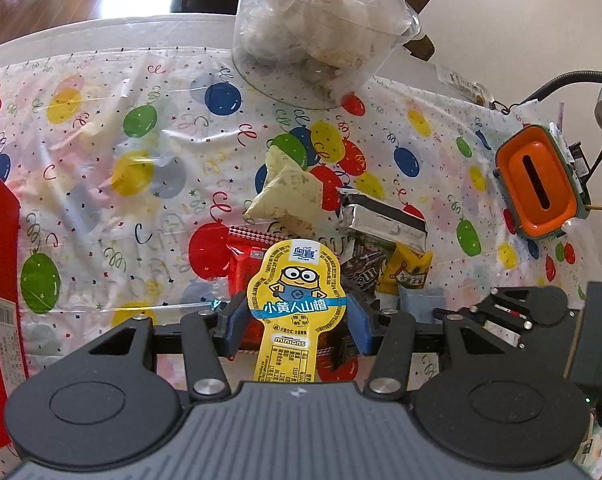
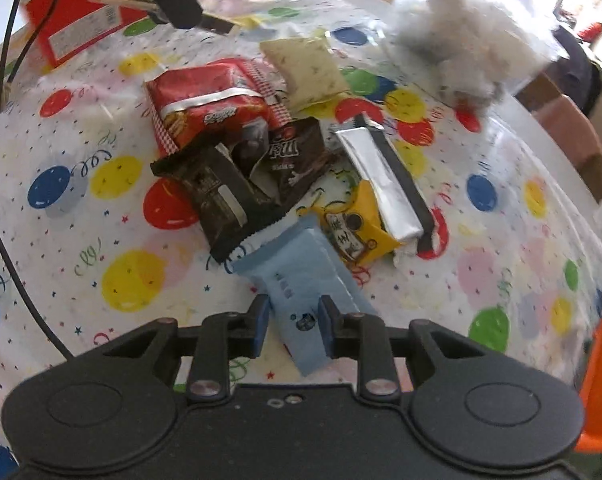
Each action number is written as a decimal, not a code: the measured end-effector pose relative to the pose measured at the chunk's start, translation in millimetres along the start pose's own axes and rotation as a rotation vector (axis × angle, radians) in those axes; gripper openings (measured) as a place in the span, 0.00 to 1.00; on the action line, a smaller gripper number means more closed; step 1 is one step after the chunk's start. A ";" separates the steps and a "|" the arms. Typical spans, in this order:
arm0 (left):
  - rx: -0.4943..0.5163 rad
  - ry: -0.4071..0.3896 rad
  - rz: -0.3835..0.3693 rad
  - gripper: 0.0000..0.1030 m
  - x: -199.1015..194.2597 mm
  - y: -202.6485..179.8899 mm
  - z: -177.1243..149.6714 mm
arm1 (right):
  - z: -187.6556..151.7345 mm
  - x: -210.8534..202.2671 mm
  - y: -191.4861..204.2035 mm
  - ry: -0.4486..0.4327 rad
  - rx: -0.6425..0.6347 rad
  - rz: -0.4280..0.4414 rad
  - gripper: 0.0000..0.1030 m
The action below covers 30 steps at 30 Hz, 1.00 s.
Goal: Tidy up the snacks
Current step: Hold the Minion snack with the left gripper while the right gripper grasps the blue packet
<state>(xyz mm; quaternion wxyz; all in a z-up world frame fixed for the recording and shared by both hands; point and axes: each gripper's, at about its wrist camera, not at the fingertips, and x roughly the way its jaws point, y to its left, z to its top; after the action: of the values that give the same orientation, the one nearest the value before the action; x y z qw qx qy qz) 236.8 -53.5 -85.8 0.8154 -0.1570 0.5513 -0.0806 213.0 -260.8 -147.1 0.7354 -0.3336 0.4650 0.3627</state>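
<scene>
The left claw (image 1: 297, 322) grips a flat, glossy yellow snack pack (image 1: 297, 304) with a cartoon figure, its blue pads pressed on the pack's two edges, holding it upright above the counter (image 1: 101, 184). The counter wears a thin, crinkled plastic sheet printed with coloured balloons. At 12 o'clock from the pack lies a soft, cream triangular pouch (image 1: 285, 196), and beyond it a clear round plastic tub (image 1: 317, 40) stuffed with pale wrapped items. At 2 o'clock sits a shiny silver foil bar (image 1: 381, 220); farther, near 3 o'clock, an orange rounded box (image 1: 535, 184) with a slot.

In the right wrist view, the right claw (image 2: 289, 330) is nearly closed, its pads on the sides of a matte light-blue packet (image 2: 297, 276) that lies on the counter. At 12 o'clock from it are heaped a dark brown wrapper (image 2: 217, 200), a creased brown candy bag (image 2: 293, 160) and a red glossy bag (image 2: 209, 100). At 1 o'clock lies a small yellow packet (image 2: 357, 228).
</scene>
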 end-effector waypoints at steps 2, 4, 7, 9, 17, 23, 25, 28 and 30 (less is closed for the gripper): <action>-0.004 -0.001 0.001 0.49 1.1 -1.0 -0.2 | 0.2 2.4 -1.6 -0.016 -0.015 0.003 0.26; -0.014 -0.002 0.000 0.49 1.8 -1.0 0.1 | -2.7 2.2 -4.4 -0.040 -0.015 0.024 0.34; -0.019 -0.005 0.000 0.49 1.3 -1.8 0.3 | -13.0 3.7 -8.4 -0.083 -0.022 0.113 0.87; -0.017 -0.008 0.000 0.49 0.5 -2.4 0.5 | -14.6 16.0 -3.3 -0.005 -0.038 0.134 0.98; -0.009 -0.017 0.006 0.49 -0.1 -3.9 2.7 | -6.1 8.9 -4.4 -0.057 -0.095 0.087 0.97; -0.006 -0.018 0.005 0.49 1.3 -4.1 4.2 | 6.6 19.1 -31.4 -0.047 -0.022 0.146 0.91; -0.006 -0.019 0.006 0.49 1.9 -4.5 4.6 | 8.7 20.2 -36.2 -0.058 -0.014 0.145 0.91; -0.005 -0.019 0.006 0.49 2.6 -6.1 4.5 | 10.6 24.7 -35.3 -0.051 -0.035 0.118 0.91; -0.002 -0.020 0.008 0.49 2.5 -7.3 3.9 | 10.5 28.0 -33.5 -0.054 -0.046 0.115 0.91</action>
<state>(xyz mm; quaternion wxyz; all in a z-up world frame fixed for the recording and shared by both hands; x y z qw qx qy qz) 241.6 -60.5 -84.1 0.8209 -0.1566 0.5440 -0.0752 254.4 -263.0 -164.2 0.7177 -0.3134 0.4550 0.4238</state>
